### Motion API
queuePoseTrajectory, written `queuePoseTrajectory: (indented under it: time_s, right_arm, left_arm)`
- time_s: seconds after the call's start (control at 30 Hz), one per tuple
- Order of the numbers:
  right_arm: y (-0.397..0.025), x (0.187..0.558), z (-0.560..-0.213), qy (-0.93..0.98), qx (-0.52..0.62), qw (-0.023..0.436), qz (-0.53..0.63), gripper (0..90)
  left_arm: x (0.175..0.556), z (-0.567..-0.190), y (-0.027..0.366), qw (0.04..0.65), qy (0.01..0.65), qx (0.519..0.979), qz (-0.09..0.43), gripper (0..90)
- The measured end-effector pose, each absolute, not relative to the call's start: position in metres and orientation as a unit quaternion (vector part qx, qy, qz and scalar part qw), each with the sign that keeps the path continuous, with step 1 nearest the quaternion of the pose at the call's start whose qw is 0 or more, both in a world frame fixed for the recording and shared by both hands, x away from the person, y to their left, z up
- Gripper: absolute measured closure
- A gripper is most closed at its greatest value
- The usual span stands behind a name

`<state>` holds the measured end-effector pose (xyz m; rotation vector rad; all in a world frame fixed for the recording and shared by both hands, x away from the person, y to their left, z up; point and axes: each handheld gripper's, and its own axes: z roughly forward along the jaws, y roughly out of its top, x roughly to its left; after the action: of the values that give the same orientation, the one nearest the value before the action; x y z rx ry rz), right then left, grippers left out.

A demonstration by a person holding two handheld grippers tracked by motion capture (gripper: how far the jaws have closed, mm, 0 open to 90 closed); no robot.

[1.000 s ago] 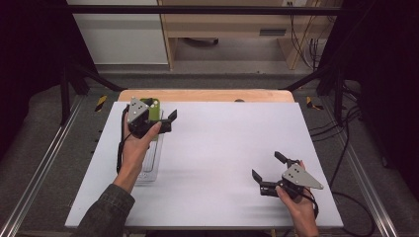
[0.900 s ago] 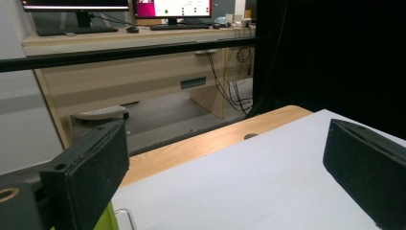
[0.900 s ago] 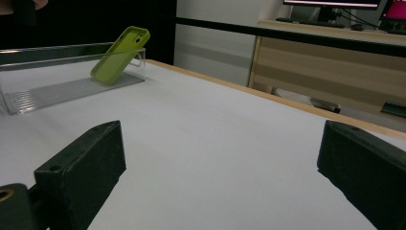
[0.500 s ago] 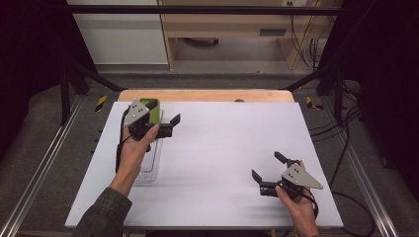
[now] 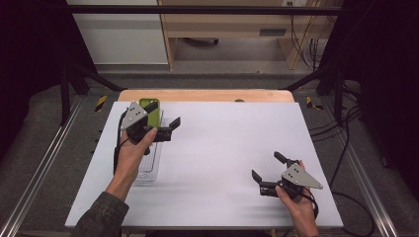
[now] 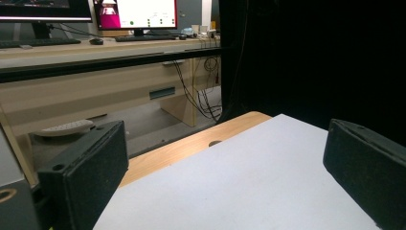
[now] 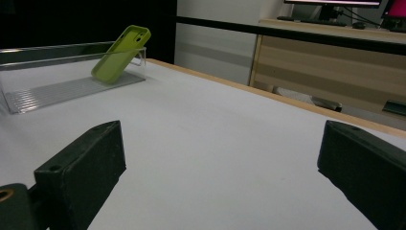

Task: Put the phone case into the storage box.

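Lime-green phone case leans tilted in the clear plastic tray, beside the wide-open, empty left gripper; right gripper likewise gapes empty.

Clear tray perhaps half hidden

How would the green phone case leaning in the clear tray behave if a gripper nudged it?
The green phone case stands tilted against the clear tray wall, so it would probably tip or slide flat. It looks thin and hollow, likely light and somewhat flexible.
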<state>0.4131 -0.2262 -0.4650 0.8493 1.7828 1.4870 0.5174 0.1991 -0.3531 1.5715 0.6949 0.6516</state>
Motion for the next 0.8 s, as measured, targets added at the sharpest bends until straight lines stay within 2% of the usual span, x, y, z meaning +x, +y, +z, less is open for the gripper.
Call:
queuePoseTrajectory:
  time_s: [0.8]
  right_arm:
    - [-0.226, 0.413, -0.465, 0.68, 0.325, 0.328, 0.569, 2.4]
  left_arm:
    - [0.482, -0.339, 0.23, 0.62, 0.298, 0.662, 0.298, 1.1]
